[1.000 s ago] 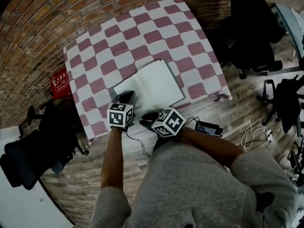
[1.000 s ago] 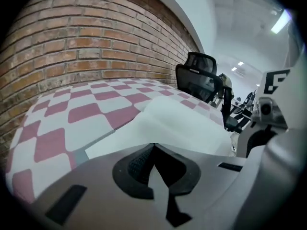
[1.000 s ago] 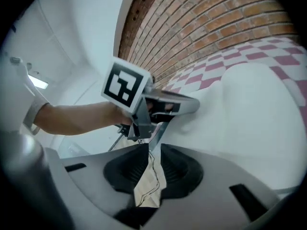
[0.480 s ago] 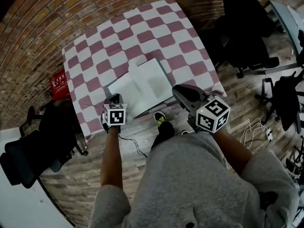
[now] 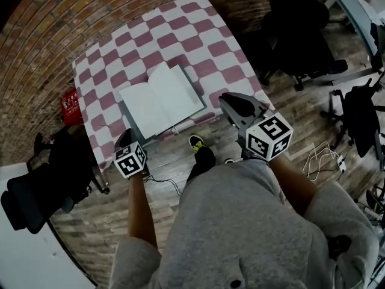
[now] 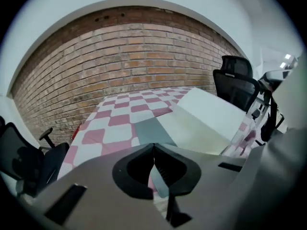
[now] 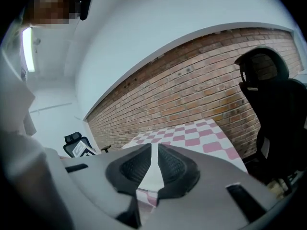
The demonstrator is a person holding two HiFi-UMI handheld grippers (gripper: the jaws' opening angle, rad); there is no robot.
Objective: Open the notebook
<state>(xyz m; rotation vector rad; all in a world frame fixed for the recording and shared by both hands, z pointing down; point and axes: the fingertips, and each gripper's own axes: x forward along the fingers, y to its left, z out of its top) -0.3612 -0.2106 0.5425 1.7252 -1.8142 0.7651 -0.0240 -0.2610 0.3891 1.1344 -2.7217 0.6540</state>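
1. The fingers (image 7: 134, 169) of the right gripper (image 5: 227, 103) have just been closing to a thin slit, with nothing between them. The left gripper (image 5: 126, 140) has its fingers (image 6: 136, 169) tip to tip, empty.
2. Both grippers have drawn back off the table (image 5: 102, 65), away from the notebook (image 5: 162, 98).
3. The notebook lies open, pages up, near the table's front edge, so the task looks done.

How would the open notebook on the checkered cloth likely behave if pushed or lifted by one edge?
The notebook lies open, its pages bowed up near the spine, so the leaves would probably flop if lifted by one edge. It looks thin and flat: likely light, unlikely to roll. On the tablecloth, a push might wrinkle the fabric.
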